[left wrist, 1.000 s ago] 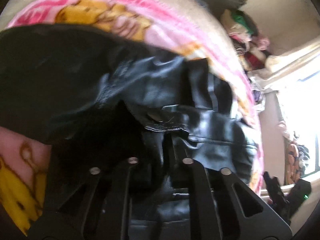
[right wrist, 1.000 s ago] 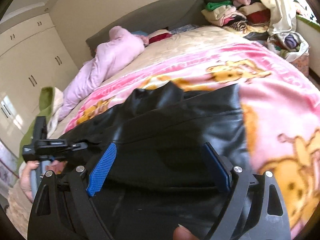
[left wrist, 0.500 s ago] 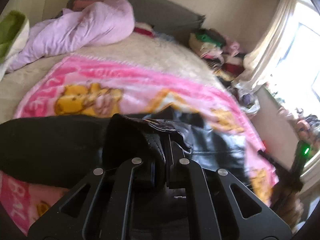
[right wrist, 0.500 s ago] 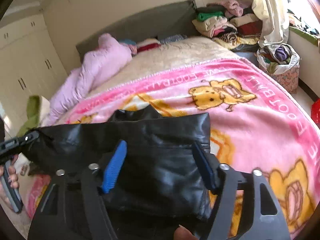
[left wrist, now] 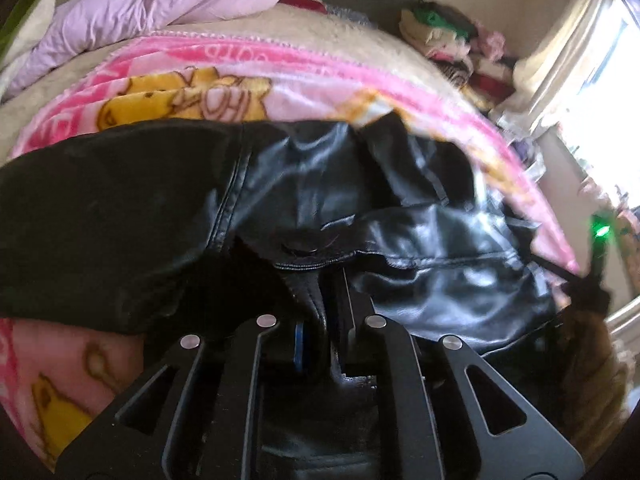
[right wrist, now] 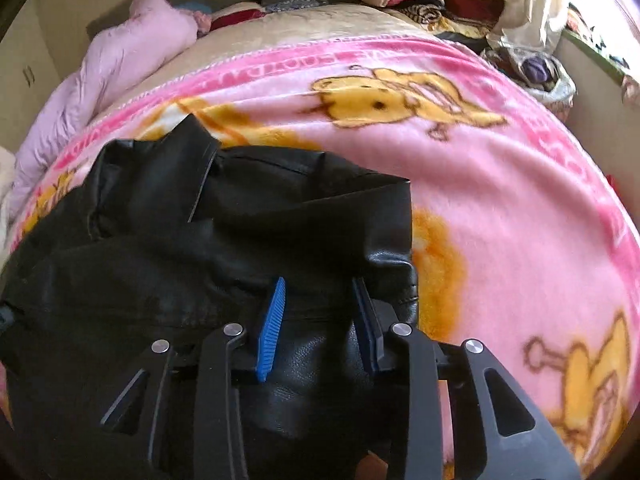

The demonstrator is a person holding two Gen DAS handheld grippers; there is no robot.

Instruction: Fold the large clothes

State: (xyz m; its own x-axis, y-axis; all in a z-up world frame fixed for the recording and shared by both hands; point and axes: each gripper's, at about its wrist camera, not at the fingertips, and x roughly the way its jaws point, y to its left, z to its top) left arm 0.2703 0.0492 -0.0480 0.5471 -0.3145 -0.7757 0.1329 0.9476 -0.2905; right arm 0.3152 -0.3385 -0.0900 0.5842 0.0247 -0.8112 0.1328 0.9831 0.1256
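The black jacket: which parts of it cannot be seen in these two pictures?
- Left wrist view: the jacket edge pinched in the left tongs is hidden by the fingers.
- Right wrist view: its near part is behind the right tongs; its left side is cut off by the frame.
- Both views: blur hides details.

The left gripper (left wrist: 320, 320) is tilting steeply downward, its fingers (left wrist: 299, 344) nearly together and starting to part while pinching black material. The right gripper (right wrist: 320, 328) is also angling down, its blue-padded fingers (right wrist: 272, 328) closing.
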